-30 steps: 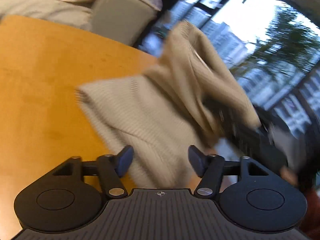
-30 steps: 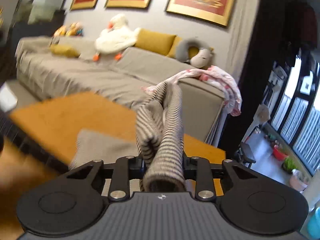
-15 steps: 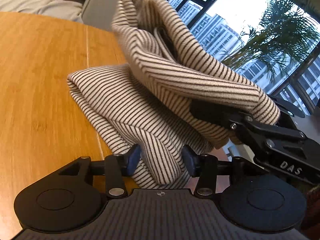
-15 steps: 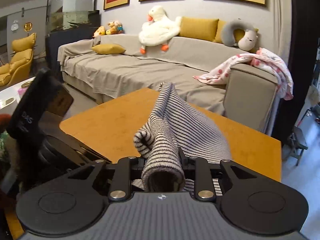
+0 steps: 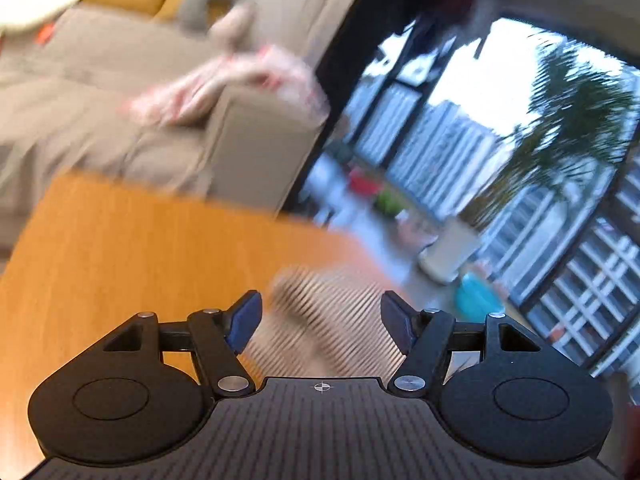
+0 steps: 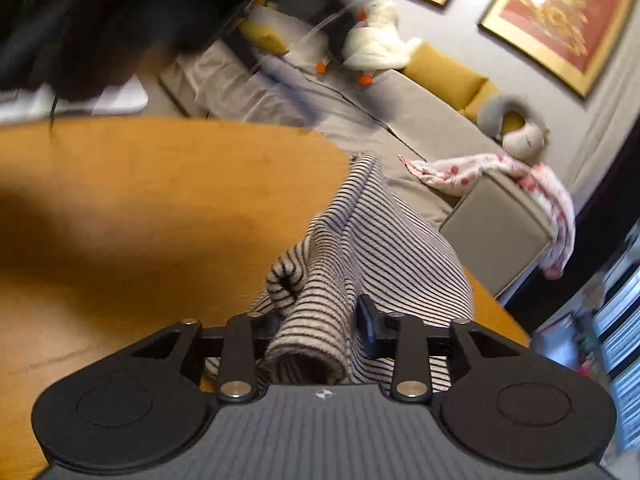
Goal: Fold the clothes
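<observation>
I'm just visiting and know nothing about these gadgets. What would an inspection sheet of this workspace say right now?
Surface: orange wooden table, bare apart from the garment.
Job's things: striped sweater, bunched, lying at the table's edge.
Clutter: nothing seen on the table.
Grippers: left gripper open, jaws just opened, sweater blurred beyond them, not gripped. Right gripper has a fold of the sweater between its jaws, which have just been opening; grip looks loosening.
Cables: nothing seen.
Surroundings: grey sofa, white plush duck, spotted pink blanket over the sofa arm, framed pictures, large window.
</observation>
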Demonstrator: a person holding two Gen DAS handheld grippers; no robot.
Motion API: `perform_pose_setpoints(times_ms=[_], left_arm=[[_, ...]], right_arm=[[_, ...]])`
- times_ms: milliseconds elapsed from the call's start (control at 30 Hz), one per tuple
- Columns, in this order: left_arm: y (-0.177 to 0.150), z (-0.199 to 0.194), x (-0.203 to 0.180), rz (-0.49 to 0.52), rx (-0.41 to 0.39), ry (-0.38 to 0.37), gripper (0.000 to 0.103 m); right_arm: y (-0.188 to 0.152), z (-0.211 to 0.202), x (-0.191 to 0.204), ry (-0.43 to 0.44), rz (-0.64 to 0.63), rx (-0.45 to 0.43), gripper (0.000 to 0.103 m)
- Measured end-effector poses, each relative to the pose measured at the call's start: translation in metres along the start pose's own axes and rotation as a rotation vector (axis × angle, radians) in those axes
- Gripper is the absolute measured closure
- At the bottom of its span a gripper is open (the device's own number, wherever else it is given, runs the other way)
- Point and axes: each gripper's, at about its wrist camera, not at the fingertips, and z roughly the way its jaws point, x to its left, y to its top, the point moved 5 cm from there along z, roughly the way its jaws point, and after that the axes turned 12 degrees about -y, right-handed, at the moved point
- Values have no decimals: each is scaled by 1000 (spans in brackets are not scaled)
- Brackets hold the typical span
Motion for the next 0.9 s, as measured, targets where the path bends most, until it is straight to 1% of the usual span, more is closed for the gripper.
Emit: perform_pose_setpoints(times_ms=[33, 100, 133, 200, 233, 267, 300, 333, 367, 433, 500, 533, 633, 667, 700, 800, 900], left_arm=[[7, 4, -7, 12, -3, -42, 27], [12, 28, -15, 4, 32, -114, 26], [10, 42, -13, -1, 64, -124, 26], [-1, 70, 2, -10, 133, -82, 30], [-7, 81, 14, -27, 163, -54, 32], [-12, 91, 25, -43, 190, -28, 34], [-15, 93, 35, -55, 199, -23, 36], [-19, 91, 41, -61, 193, -32, 36], [-23, 90, 47, -68, 187, -40, 36], [-22, 89, 53, -93, 177, -60, 36], [-22, 91, 54, -87, 179, -58, 36], [-23, 90, 55, -80, 181, -55, 36], [-24, 91, 55, -74, 185, -47, 35], [-25, 90, 55, -79, 187, -52, 35], [-25, 85, 54, -84, 189, -58, 35], [-27, 82, 52, -77, 194, -53, 35], [-29, 83, 50, -71, 193, -51, 35]], right_arm=[[2, 1, 6, -16, -17, -2, 65], [9, 5, 9, -24, -8, 6, 65], [13, 7, 10, -21, 5, 12, 64], [19, 6, 7, -4, 29, 14, 59], [21, 2, 2, 37, 61, 6, 53], [23, -3, -4, 81, 95, -2, 41], [25, -10, -15, 136, 152, -18, 37], [26, -18, -27, 192, 211, -34, 30], [28, -24, -40, 216, 267, -51, 22], [29, -32, -68, 225, 393, -76, 15], [24, -30, -88, 204, 524, -77, 8], [19, -23, -94, 181, 568, -60, 3], [-4, 11, -71, 96, 488, 69, 2], [-11, 17, -60, 64, 457, 83, 0], [-18, 21, -48, 33, 426, 94, 0], [-18, 22, -51, 32, 483, 86, 0], [-21, 26, -61, 61, 561, 99, 0]])
